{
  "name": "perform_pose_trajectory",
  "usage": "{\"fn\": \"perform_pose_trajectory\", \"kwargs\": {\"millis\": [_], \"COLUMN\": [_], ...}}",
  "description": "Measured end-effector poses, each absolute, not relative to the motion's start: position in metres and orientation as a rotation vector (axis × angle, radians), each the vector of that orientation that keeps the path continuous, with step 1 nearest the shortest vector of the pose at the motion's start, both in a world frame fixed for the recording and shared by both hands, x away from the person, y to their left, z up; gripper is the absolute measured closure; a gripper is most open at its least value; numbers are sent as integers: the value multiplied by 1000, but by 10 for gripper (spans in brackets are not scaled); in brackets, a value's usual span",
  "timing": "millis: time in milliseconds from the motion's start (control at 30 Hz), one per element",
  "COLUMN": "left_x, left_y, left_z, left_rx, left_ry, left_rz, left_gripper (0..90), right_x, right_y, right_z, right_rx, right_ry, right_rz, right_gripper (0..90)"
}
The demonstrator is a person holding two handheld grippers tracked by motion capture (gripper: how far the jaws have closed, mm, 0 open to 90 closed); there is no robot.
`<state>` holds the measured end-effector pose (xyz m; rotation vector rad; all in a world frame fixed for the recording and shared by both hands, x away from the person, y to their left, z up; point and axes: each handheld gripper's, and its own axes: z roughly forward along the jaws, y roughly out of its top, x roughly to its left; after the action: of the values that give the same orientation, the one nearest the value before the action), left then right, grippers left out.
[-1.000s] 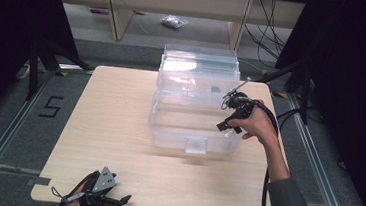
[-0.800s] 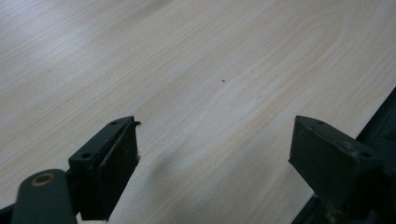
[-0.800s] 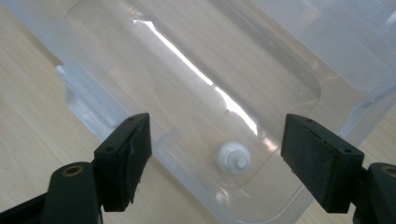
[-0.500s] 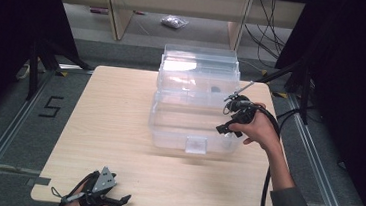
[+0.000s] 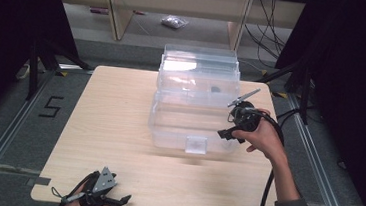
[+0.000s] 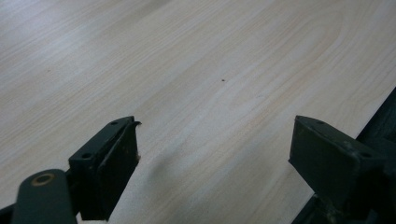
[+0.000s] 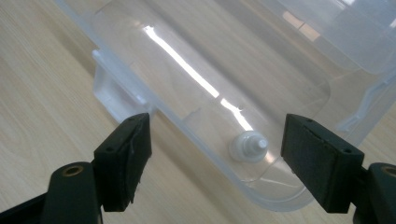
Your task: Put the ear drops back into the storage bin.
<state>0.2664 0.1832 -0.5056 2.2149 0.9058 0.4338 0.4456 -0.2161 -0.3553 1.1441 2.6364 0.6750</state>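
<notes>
right gripper (image 5: pixel 229 133): jaws wide, nothing held | clear plastic box (image 5: pixel 195 101): its near right corner just ahead of those jaws | left gripper (image 5: pixel 112 198): jaws wide over bare table (image 5: pixel 113 127), well apart from box

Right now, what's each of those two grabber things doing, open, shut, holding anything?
Left gripper: open, holding nothing, low over the table.
Right gripper: open, holding nothing, fingers by the clear box.

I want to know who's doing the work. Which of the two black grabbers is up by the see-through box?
The right gripper, beside the clear plastic box with open jaws. The left gripper sits apart at the table's near edge.
</notes>
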Motion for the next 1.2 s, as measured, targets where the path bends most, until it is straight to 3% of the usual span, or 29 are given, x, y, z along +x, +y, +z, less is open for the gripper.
{"fn": "perform_pose_trajectory", "kwargs": {"millis": [1200], "left_x": [266], "left_y": [183], "left_z": [-506], "left_rx": [2218], "left_ry": [906], "left_rz": [434], "left_gripper": [149], "right_x": [386], "right_y": [-215], "right_z": [-377], "right_rx": [1014], "right_ry": [2579], "right_rz": [876], "right_gripper": [226]}}
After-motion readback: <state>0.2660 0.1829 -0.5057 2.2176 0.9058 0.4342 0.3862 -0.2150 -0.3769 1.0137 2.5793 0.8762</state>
